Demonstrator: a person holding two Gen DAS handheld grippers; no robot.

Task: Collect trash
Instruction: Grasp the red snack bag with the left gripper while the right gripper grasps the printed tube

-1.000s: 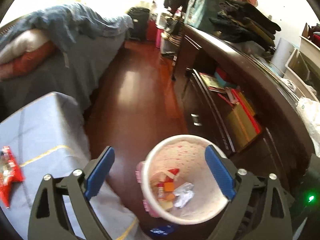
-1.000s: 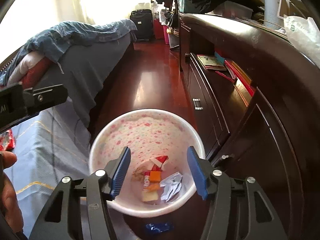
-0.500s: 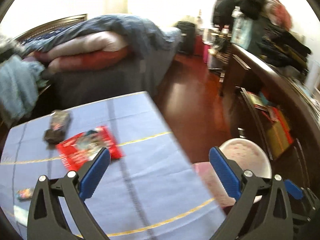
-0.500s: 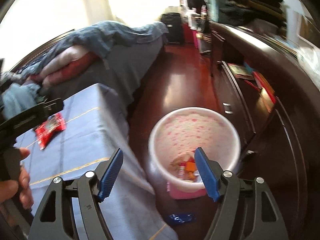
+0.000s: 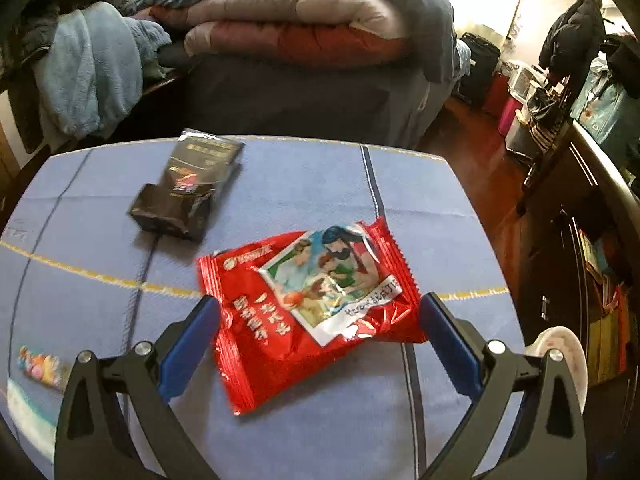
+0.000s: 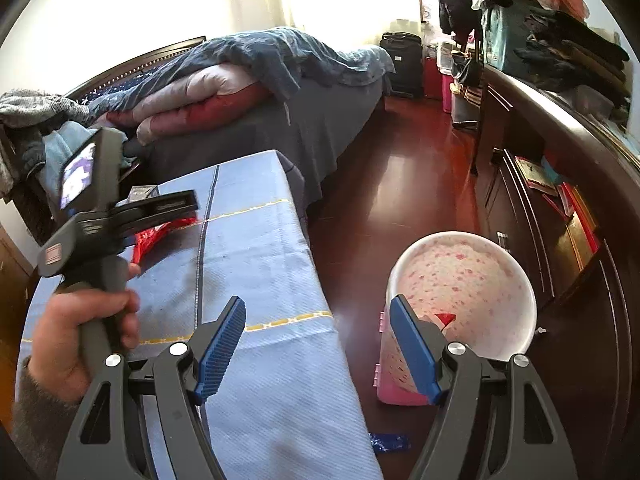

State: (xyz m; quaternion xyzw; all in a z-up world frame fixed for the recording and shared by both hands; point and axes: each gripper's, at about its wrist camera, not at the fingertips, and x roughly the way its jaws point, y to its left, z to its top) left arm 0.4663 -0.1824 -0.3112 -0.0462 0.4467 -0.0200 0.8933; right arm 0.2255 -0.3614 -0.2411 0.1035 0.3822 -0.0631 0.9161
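The left claw (image 5: 316,334) is spread wide, with its two blue fingers on either side of a red snack bag (image 5: 308,304) that lies flat on the worktop (image 5: 420,184), which has a blue cloth on it. I cannot tell if the fingers touch the bag. At the left edge of the cloth sits a small bright wrapper (image 5: 40,364), too blurry to read. A bit farther back on the cloth lies a black packet (image 5: 188,188), well apart from the red bag. The right claw (image 6: 320,346) is wide too and holds nothing; it hangs over the edge of the worktop. Just below it on the dark red floor (image 6: 400,184) lies a little blue wrapper (image 6: 390,442). Beside the worktop stands a white bin (image 6: 460,280) with pink spots, and a bit of red trash shows inside. A hand (image 6: 80,336) grips the handle of the left claw. Behind it all is a bed (image 6: 260,92) piled with folded blankets (image 5: 296,24).
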